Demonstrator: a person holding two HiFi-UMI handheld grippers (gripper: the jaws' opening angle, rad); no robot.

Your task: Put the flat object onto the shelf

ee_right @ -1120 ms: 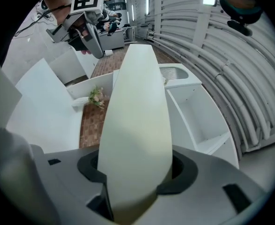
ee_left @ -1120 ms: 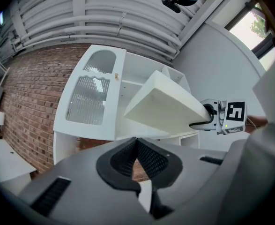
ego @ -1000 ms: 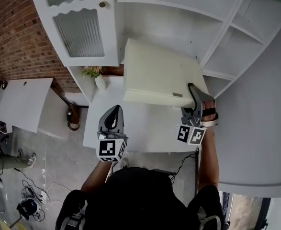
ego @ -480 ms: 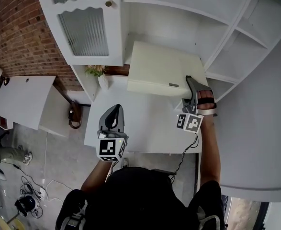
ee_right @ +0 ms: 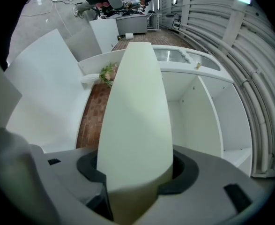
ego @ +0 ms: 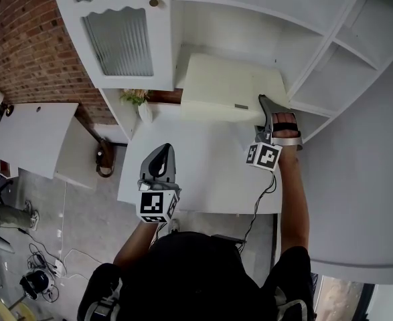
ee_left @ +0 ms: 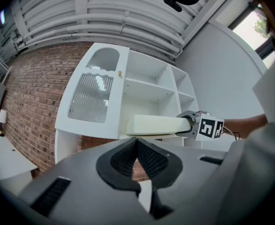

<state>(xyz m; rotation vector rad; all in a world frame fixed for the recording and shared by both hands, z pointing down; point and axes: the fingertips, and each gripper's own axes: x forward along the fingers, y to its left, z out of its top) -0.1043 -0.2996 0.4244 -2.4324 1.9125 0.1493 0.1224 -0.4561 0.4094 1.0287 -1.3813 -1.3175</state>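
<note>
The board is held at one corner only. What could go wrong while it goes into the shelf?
The right gripper clamps the board at one near corner only, so it may sag or slip out. The board's right edge is close to the shelf divider and could catch on it.

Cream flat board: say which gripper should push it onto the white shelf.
Right. The right gripper is shut on the edge of the cream flat board, at the white shelf opening; the left gripper hangs shut and empty, back from it.

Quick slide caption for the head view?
Right tongs hold the flat object at the white shelf; left tongs shut, empty.
</note>
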